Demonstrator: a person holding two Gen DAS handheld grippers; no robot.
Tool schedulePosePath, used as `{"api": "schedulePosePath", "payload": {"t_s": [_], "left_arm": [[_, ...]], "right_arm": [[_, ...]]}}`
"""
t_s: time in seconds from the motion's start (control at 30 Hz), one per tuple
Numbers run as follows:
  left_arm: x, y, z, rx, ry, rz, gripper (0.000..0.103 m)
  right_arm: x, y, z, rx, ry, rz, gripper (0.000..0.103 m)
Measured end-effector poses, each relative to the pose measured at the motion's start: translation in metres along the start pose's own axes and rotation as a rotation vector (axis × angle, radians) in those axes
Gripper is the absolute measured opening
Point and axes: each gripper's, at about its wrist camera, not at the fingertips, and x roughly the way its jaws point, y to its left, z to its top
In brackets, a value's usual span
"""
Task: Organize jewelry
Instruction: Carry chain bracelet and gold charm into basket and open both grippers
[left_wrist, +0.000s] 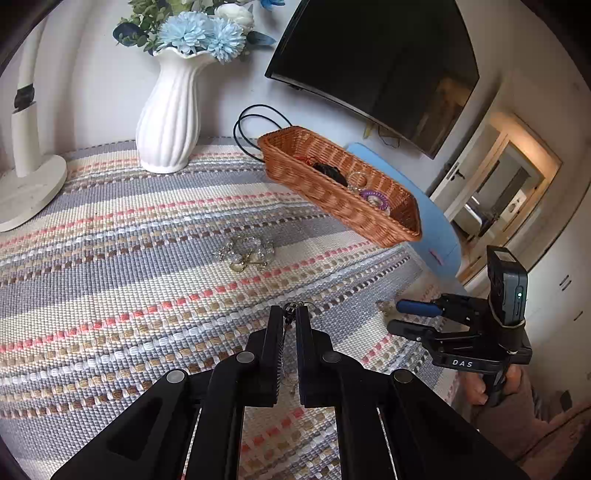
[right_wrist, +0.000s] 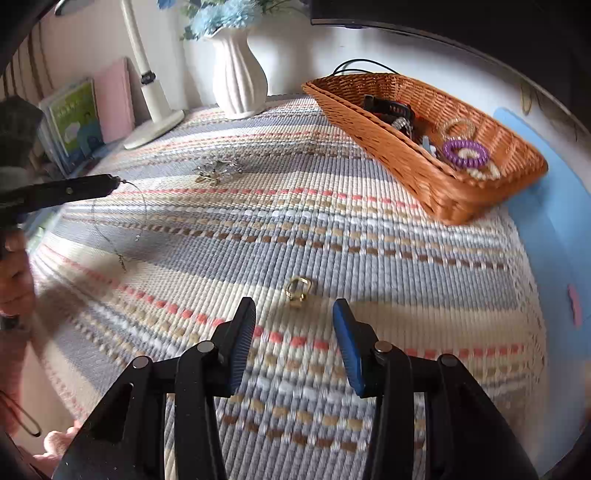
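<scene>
In the left wrist view my left gripper (left_wrist: 290, 314) is shut on a thin silver necklace (left_wrist: 285, 343) that hangs down between its fingers. In the right wrist view the left gripper (right_wrist: 116, 181) shows at the left, with the necklace (right_wrist: 123, 254) dangling to the cloth. My right gripper (right_wrist: 293, 308) is open, blue pads apart, with a gold ring (right_wrist: 297, 290) lying on the cloth just ahead of its tips. The right gripper (left_wrist: 406, 317) also shows at the right edge of the table. A sparkly brooch (left_wrist: 246, 251) lies mid-table. The wicker basket (left_wrist: 332, 201) holds a purple spiral band (right_wrist: 466, 152) and other pieces.
A striped woven cloth (left_wrist: 110, 258) covers the table. At the back stand a white vase (left_wrist: 168, 110) of blue flowers and a white lamp base (left_wrist: 26, 192). Books (right_wrist: 74, 118) lean far left. A dark screen (left_wrist: 380, 66) hangs behind the basket, and a blue mat (left_wrist: 441, 236) lies under it.
</scene>
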Motion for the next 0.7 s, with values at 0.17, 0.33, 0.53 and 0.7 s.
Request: {"api": "schedulePosePath", "payload": {"t_s": [0.17, 0.33, 0.53, 0.7], "left_arm": [[0.002, -0.001, 0.002, -0.001, 0.005, -0.015, 0.006], [0.006, -0.006, 0.015, 0.005, 0.016, -0.031, 0.006], [0.004, -0.036, 0.060, 0.078, -0.029, -0.034, 0.006], [0.014, -0.066, 0.122, 0.135, -0.100, -0.076, 0.006]], "right_arm": [[0.006, 0.003, 0.008, -0.022, 0.002, -0.047, 0.014], [-0.011, 0.002, 0.010, -0.027, -0.032, -0.050, 0.013], [-0.061, -0.023, 0.044, 0.008, -0.165, -0.076, 0.013], [-0.080, -0.075, 0.091, 0.123, -0.251, -0.113, 0.013]]}}
